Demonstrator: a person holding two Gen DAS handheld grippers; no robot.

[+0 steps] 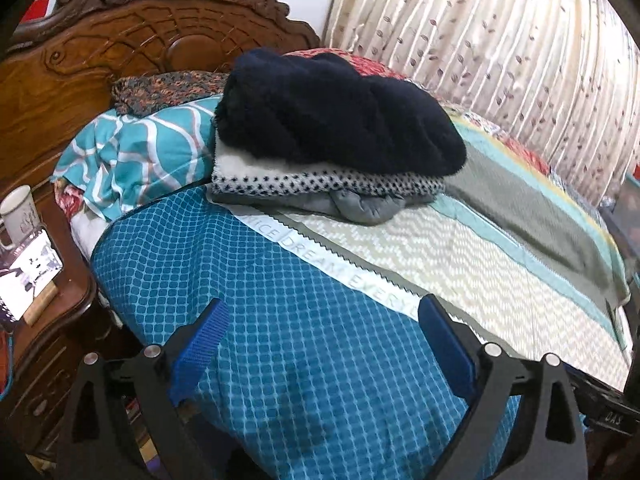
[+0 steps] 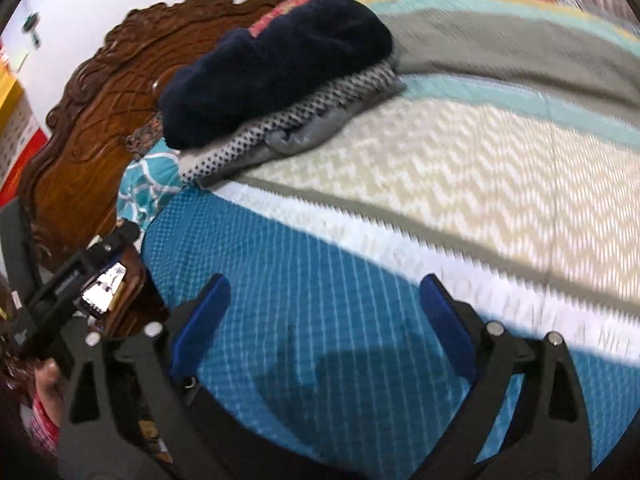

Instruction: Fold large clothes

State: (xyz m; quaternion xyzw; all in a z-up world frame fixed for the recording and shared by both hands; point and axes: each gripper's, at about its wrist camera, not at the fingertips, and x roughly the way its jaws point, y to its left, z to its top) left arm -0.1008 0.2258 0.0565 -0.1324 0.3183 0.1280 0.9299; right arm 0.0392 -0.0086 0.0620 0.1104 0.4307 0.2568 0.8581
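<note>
A stack of folded clothes lies near the head of the bed: a fluffy navy garment (image 1: 336, 112) (image 2: 272, 68) on top, a white one with dark dots (image 1: 320, 184) (image 2: 288, 128) under it, and a grey one (image 1: 360, 206) (image 2: 308, 136) at the bottom. My left gripper (image 1: 320, 320) hangs open over the blue checked bedspread (image 1: 260, 280), well short of the stack, with nothing between its blue pads. My right gripper (image 2: 324, 296) is open too, over the same blue cover (image 2: 300, 272), empty. The left gripper's body and a hand (image 2: 48, 380) show at the lower left of the right wrist view.
A carved wooden headboard (image 1: 120, 40) stands behind a teal patterned pillow (image 1: 140, 152). A bedside cabinet (image 1: 48, 320) at the left carries a mug (image 1: 20, 212) and a lit phone (image 1: 32, 276). Pleated curtains (image 1: 500, 60) hang beyond the bed's far side.
</note>
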